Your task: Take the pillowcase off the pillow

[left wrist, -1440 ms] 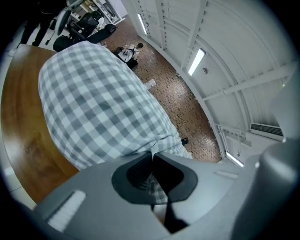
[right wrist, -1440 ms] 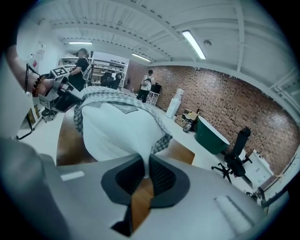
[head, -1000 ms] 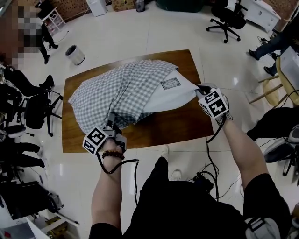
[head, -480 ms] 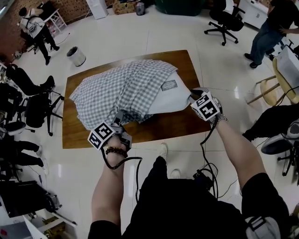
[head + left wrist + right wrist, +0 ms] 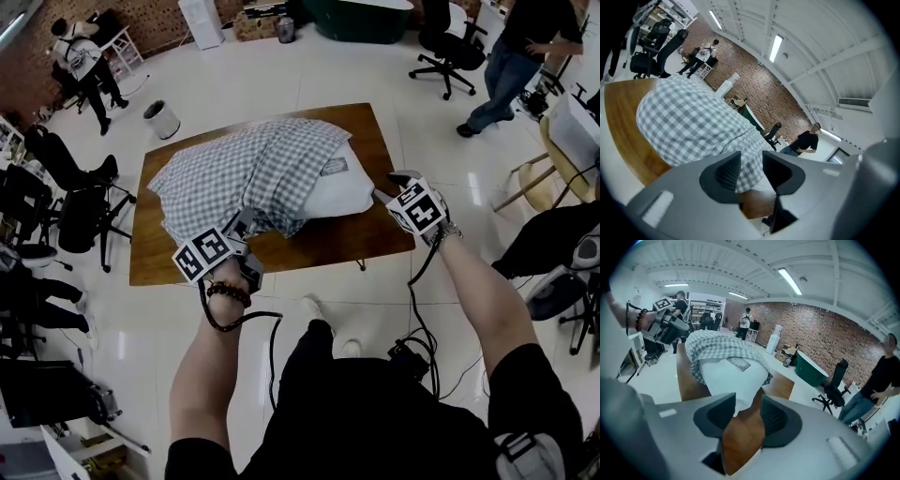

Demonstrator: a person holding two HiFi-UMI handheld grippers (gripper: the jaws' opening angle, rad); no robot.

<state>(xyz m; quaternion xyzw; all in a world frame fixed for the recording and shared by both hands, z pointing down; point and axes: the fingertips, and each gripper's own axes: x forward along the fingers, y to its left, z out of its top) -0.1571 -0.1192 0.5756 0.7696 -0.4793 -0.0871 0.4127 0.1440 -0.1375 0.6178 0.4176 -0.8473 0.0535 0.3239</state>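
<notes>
The soft white pillow (image 5: 345,190) lies on the brown wooden table (image 5: 323,246). Its right end is bared, but the rest is wrapped in the limp, rumpled checked pillowcase (image 5: 239,173), so most of the stripping is judged left. The jaws of the left gripper (image 5: 751,163) and right gripper (image 5: 748,409) have just been opened. They are held apart, with checked cloth and the white pillow corner seen unpressed in their gaps.

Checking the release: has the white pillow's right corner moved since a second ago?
Yes. The pillow's corner, earlier pulled out to the table's right edge, now sits back inward from that edge, bare wood between.
</notes>
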